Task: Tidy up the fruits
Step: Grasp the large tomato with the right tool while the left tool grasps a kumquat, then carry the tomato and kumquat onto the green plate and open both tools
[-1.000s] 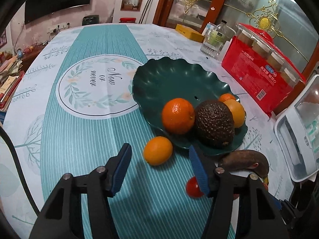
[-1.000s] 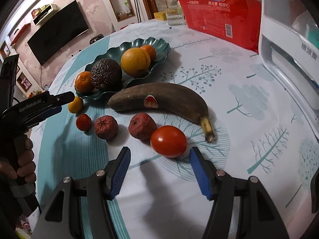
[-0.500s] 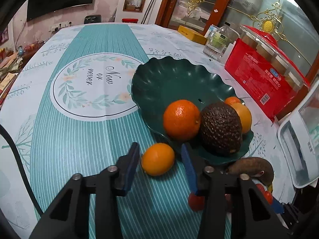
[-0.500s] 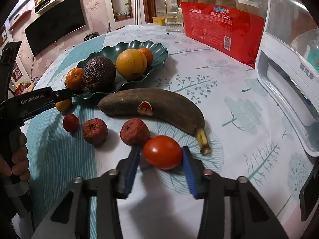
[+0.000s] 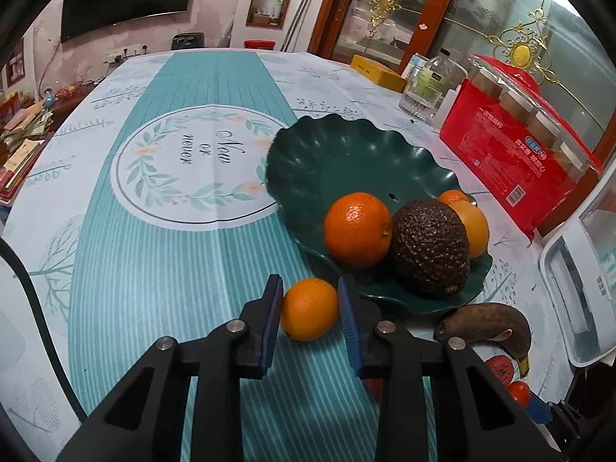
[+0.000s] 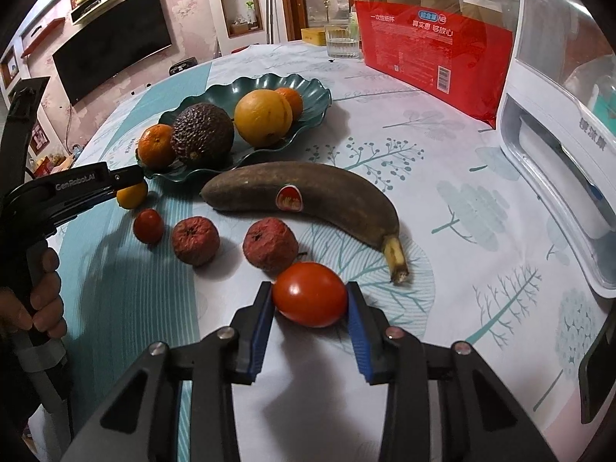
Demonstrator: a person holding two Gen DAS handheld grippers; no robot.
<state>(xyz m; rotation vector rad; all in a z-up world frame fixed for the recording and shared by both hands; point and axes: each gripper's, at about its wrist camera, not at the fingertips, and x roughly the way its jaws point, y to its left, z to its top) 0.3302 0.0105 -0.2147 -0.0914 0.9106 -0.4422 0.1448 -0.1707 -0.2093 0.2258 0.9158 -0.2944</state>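
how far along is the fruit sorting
Done: two oranges, a tangerine and an avocado sit in the green dish. In hand: left hand-held gripper shut on a small orange, right hand-held gripper shut on a tomato, both on the table. Left: banana, two wrinkled red fruits, small tomato.

Clamped tomato [image 6: 310, 294], clamped small orange [image 5: 309, 308]

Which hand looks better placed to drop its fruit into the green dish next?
Probably the left: its gripper grips the small orange right beside the dish, while the right gripper's tomato sits beyond the banana.
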